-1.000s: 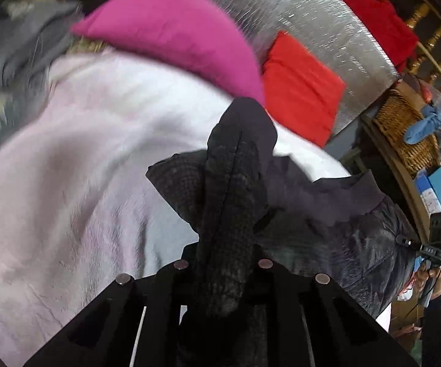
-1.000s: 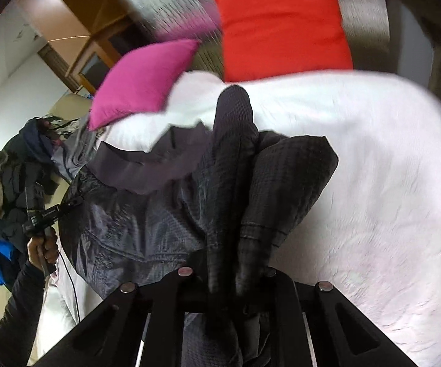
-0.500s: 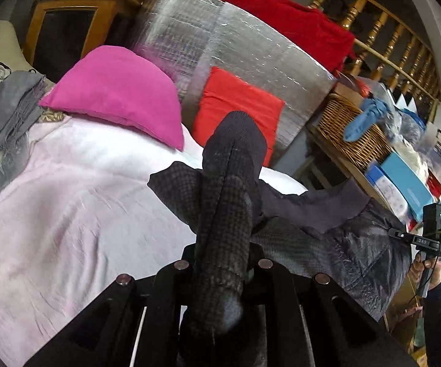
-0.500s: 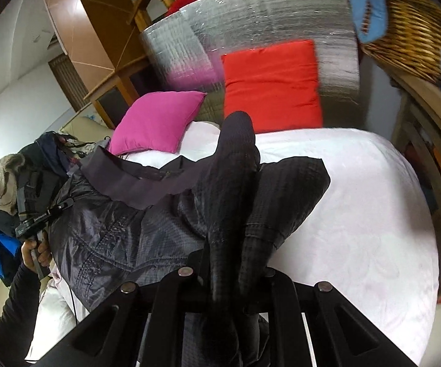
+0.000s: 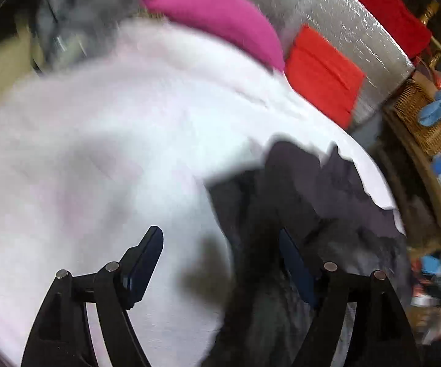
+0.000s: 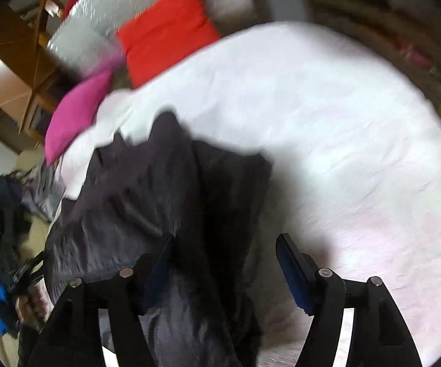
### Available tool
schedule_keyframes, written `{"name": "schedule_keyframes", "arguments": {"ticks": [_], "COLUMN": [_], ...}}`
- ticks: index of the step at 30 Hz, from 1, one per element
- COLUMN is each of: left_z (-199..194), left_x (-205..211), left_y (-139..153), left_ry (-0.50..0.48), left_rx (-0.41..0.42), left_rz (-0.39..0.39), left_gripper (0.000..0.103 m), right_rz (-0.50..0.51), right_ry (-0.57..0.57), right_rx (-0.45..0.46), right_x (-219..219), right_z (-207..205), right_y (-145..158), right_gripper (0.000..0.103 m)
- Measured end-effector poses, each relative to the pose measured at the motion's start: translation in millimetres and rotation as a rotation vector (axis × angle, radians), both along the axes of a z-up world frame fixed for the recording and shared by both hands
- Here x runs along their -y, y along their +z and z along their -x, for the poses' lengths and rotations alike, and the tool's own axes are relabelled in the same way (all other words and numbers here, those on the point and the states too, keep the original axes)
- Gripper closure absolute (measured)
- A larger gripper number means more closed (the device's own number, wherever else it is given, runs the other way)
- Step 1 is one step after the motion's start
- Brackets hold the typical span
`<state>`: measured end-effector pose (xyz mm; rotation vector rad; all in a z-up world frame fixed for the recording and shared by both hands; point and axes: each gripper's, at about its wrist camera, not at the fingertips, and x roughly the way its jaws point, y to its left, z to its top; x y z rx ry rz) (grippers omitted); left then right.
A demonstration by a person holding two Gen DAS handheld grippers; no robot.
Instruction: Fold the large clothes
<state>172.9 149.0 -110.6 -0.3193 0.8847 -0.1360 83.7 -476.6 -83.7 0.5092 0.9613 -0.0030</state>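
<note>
Both grippers, left (image 5: 220, 253) and right (image 6: 223, 253), jaws just opened, released dark jacket (image 6: 159, 189) slumping on bed (image 6: 327, 122); may land bunched, fold lost.

One dark jacket (image 6: 147, 189) lies on the one bed (image 6: 327, 140), which wears a single pale pink-white cover. At the head of that bed stand two cushions — one magenta (image 5: 217, 15), one red (image 5: 324, 73) — both against one silver quilted panel (image 5: 352, 27). One red cloth (image 5: 382, 3) hangs over the railing behind the panel. To the side of the bed sits one wicker basket (image 5: 425, 122), with one blue rag (image 5: 440, 107) on it. Two grippers are in view — the left gripper (image 5: 220, 244) and the right gripper (image 6: 225, 250) — each with two fingers, four in all. The heap of clothes (image 6: 0, 214) off the bed's other side is too blurred to count.
</note>
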Motion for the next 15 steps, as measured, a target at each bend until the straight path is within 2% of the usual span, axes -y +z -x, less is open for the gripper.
{"name": "schedule_keyframes", "arguments": {"ticks": [1, 3, 5, 7, 9, 11, 12, 13, 15], "left_z": [3.1, 5.8, 9.4, 12.0, 9.8, 2.2, -3.3, -11.9, -28.9], "left_x": [-1.1, 2.8, 20.3, 44.4, 69.5, 84.7, 89.6, 93.2, 93.7], "left_y": [15.3, 36.4, 51.6, 53.9, 47.6, 27.3, 14.7, -1.1, -35.0], "left_ry": [0.029, 0.023, -0.016, -0.073, -0.102, -0.117, -0.104, -0.076, -0.039], "left_rx": [0.038, 0.089, 0.132, 0.153, 0.151, 0.109, 0.08, 0.026, -0.127], "left_rz": [-0.065, -0.092, -0.095, -0.12, -0.133, -0.136, -0.163, -0.214, -0.285], "left_gripper": [0.024, 0.024, 0.024, 0.024, 0.024, 0.024, 0.024, 0.024, 0.02], "right_rz": [0.007, -0.045, -0.121, -0.205, -0.287, -0.309, -0.278, -0.251, -0.314], "right_ry": [0.006, 0.047, 0.106, 0.185, 0.251, 0.215, 0.174, 0.09, 0.0], "right_rx": [0.03, 0.081, 0.11, 0.13, 0.106, 0.042, 0.009, -0.027, -0.023], "right_x": [-1.3, -10.6, -25.5, -46.6, -63.7, -66.4, -60.6, -49.1, -30.9], "right_z": [-1.1, -6.3, -14.9, -29.0, -48.8, -63.1, -62.4, -61.5, -50.6], "right_y": [14.7, 38.3, 48.6, 49.4, 31.2, 0.5, -14.7, -33.7, -50.5], "right_gripper": [0.031, 0.03, 0.018, 0.018, 0.018, 0.018, 0.018, 0.018, 0.018]}}
